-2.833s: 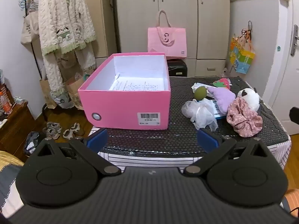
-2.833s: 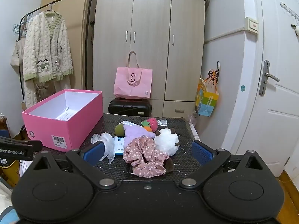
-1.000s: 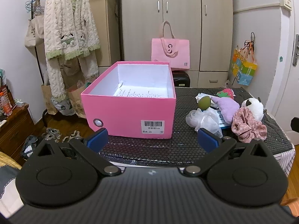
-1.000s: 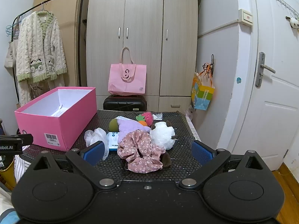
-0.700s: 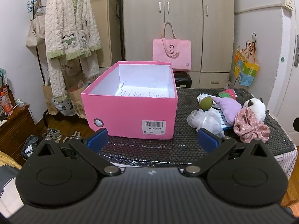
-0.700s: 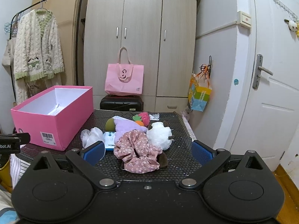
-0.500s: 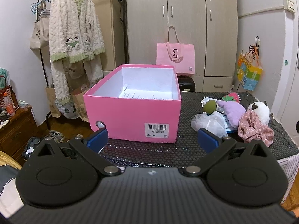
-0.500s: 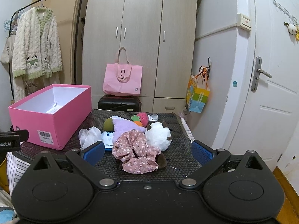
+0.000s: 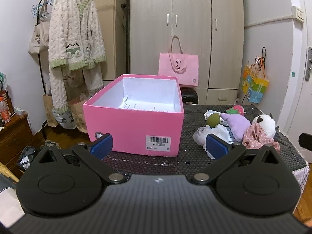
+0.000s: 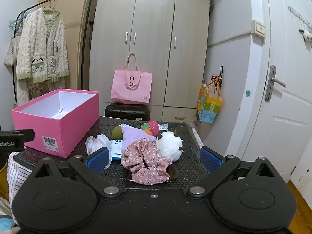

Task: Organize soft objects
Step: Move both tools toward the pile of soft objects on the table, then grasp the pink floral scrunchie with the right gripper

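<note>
My right gripper (image 10: 154, 159) hangs with jaws wide apart and empty, just short of the floral scrunchie (image 10: 147, 162) at the near edge of the pile. I'd pinch its bunched middle, then carry it left into the pink box (image 10: 56, 117). My left gripper (image 9: 159, 146) is also spread and empty.

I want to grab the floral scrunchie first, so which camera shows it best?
The right wrist view: the floral scrunchie lies front and centre between the open right tool fingers, nearly whole. In the left wrist view the scrunchie sits far right, small and partly hidden behind that tool's finger.
</note>
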Demonstrator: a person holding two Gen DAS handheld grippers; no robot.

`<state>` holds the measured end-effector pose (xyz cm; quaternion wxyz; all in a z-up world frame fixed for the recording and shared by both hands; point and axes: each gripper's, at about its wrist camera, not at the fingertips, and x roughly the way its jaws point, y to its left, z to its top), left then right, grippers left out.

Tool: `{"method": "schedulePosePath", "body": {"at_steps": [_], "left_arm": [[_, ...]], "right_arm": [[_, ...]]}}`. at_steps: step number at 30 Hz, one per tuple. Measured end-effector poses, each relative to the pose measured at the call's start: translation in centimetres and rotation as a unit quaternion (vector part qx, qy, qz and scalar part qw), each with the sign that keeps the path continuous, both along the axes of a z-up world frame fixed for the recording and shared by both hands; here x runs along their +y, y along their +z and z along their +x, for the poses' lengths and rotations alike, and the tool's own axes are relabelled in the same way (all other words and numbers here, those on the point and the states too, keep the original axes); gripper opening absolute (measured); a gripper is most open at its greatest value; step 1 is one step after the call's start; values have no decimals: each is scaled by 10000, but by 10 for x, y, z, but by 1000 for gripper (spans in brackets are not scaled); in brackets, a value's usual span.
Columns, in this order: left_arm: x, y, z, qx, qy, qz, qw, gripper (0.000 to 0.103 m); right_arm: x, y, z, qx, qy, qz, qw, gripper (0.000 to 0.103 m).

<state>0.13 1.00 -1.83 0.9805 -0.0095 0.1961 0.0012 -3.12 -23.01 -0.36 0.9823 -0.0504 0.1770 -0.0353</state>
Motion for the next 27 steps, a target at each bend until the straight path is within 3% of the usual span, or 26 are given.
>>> {"method": "schedulePosePath", "body": {"at_steps": [12, 17, 22, 27], "left_arm": [[3, 1, -1, -141, -164, -78, 9997, 103], [-1, 10, 2, -383, -136, -146, 9991, 103], [-18, 18, 15, -517, -595, 94, 9968, 102], [-40, 10, 30, -600, -955, 178, 9935, 101]], "right_arm": [[0, -1, 6, 69, 46, -63, 9999, 101], [-10, 8, 4, -263, 457, 6, 9986, 101], [-30, 5, 13, -664, 942, 309, 9929, 101], [-46, -7, 40, -466, 1285, 687, 9882, 101]]}}
